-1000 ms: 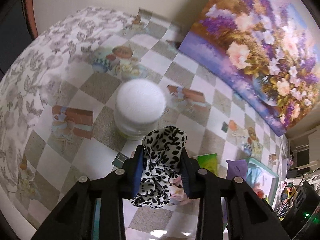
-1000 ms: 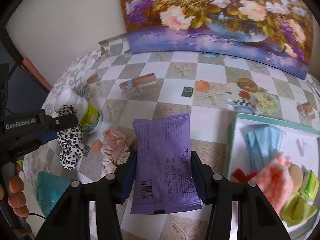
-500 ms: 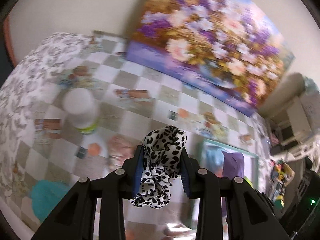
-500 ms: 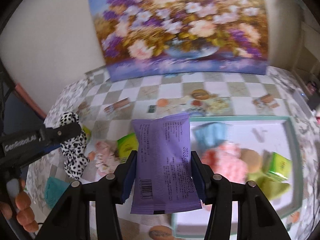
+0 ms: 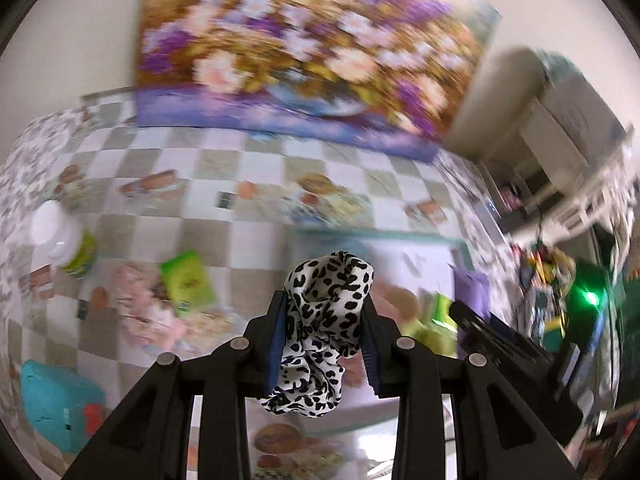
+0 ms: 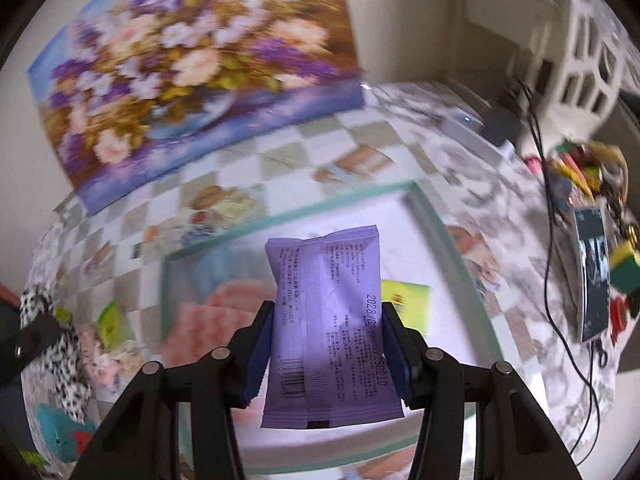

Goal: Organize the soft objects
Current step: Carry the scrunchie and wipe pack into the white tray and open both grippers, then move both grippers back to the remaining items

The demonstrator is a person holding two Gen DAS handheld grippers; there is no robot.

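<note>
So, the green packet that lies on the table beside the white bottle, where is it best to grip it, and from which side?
Probably across its two long edges, coming from above: the green packet lies flat on the table, beside the white bottle. Its far side looks free, while the pink cloth lies against its near side. The view is blurred.

Motion blur smears the tray [image 6: 312,210] and what lies in it; the purple packet [image 6: 328,320] hides its middle. The pink cloth [image 5: 148,312] near the counter's left edge is blurred too.
</note>
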